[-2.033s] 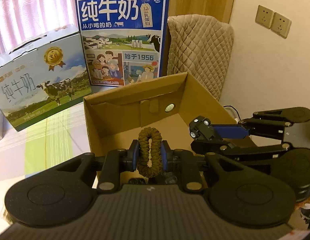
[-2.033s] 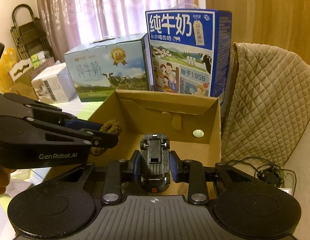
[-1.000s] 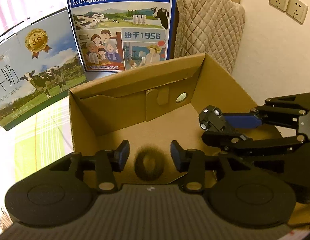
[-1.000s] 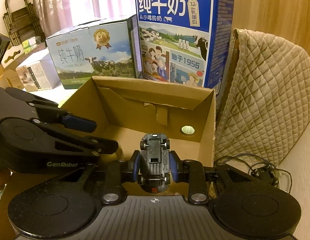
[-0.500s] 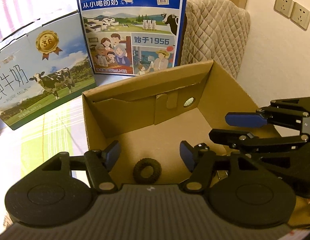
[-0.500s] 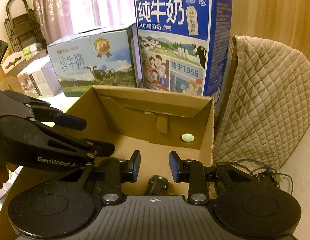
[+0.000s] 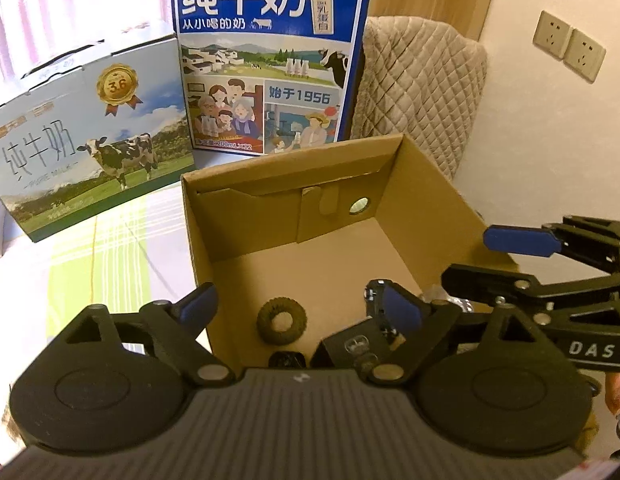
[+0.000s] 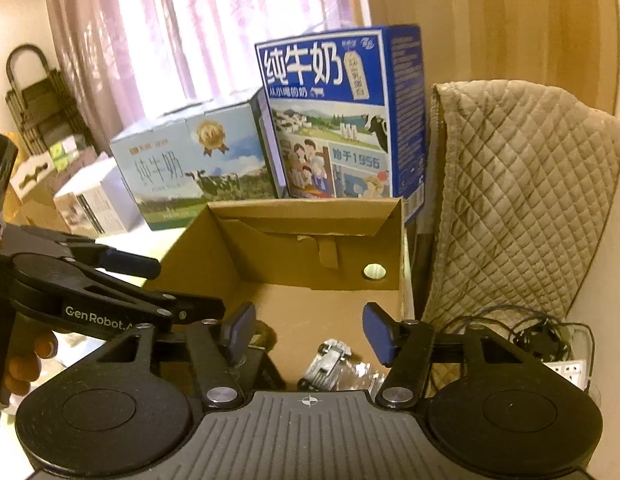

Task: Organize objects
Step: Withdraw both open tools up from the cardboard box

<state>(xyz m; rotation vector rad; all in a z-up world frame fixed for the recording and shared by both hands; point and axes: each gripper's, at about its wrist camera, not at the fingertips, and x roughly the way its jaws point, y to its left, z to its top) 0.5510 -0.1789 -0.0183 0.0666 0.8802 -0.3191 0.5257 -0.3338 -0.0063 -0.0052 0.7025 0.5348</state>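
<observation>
An open cardboard box (image 7: 294,164) stands in front of both grippers. A dark brown hair tie (image 7: 282,322) lies flat on its floor. Beside it, a dark toy car (image 7: 352,346) rests in the box, partly hidden by my left gripper's right finger. My left gripper (image 7: 300,308) hangs open above the hair tie with nothing between its fingers. The right wrist view shows my right gripper (image 8: 310,332) open and bare above the toy car (image 8: 330,360), over the box (image 8: 306,210). From the left wrist view, the right gripper (image 7: 466,256) reaches over the box's right wall.
A blue milk carton case (image 7: 270,60) and a pale blue milk case (image 7: 90,140) stand behind the box. A quilted cover (image 7: 422,92) drapes to the right under wall sockets (image 7: 570,48). Cables and a power strip (image 8: 542,344) lie at right. Crinkled clear plastic (image 8: 362,380) sits by the car.
My left gripper opened and the hair tie dropped onto the box floor. My right gripper then opened and the toy car fell in. Both grippers have since lifted back a little.
</observation>
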